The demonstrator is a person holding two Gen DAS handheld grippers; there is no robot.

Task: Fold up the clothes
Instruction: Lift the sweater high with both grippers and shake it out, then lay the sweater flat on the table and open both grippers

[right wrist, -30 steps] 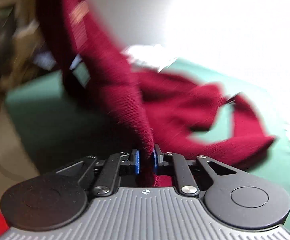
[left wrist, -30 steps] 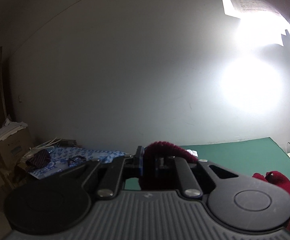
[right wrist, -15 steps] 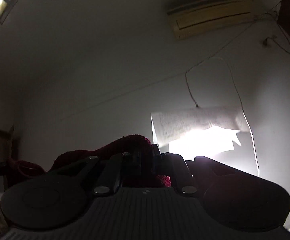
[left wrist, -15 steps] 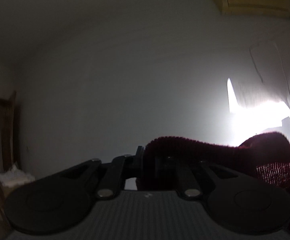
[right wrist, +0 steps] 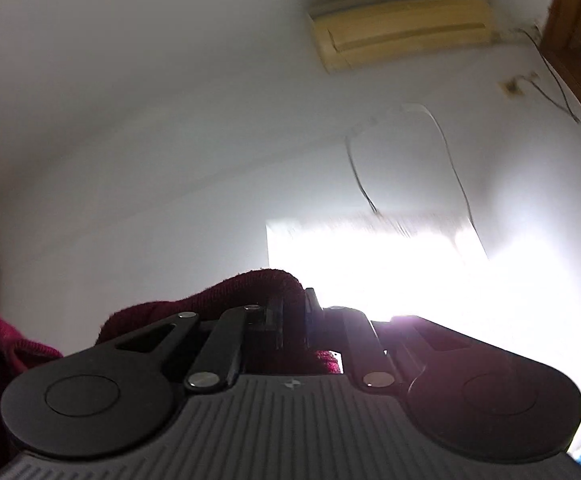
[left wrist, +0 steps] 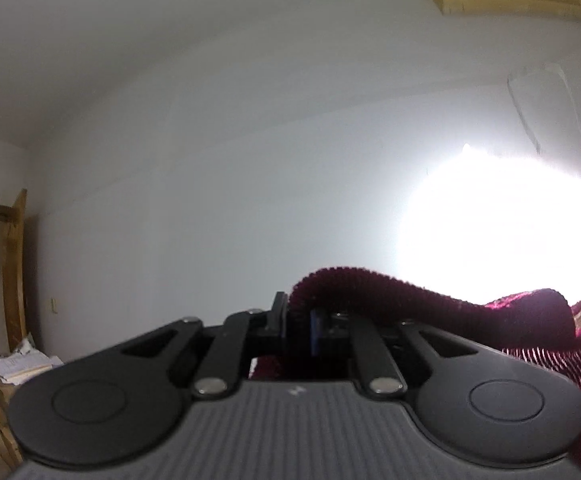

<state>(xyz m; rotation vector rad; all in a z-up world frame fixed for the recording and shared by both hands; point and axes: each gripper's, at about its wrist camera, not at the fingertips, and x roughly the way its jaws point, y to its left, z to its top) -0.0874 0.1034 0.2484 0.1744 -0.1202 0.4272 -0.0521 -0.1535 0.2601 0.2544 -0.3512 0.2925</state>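
A dark red knitted garment (left wrist: 430, 300) is pinched in my left gripper (left wrist: 296, 316), which is shut on its edge; the cloth runs off to the right and hangs down there. In the right wrist view the same red garment (right wrist: 250, 288) bulges above my right gripper (right wrist: 294, 312), shut on another part of its edge, and the cloth trails away to the left. Both grippers point slightly upward at a white wall, held high. The table and the rest of the garment are hidden below the views.
A yellowed air conditioner (right wrist: 402, 28) hangs high on the white wall, with a bright glare patch (left wrist: 502, 220) and a loose cable (right wrist: 450, 160) below it. A wooden door frame (left wrist: 14, 264) and stacked papers (left wrist: 22, 364) stand at the far left.
Both grippers rose with the garment and tilted upward. The green table and the cloth lying on it dropped out of sight; the wall and air conditioner now fill both views.
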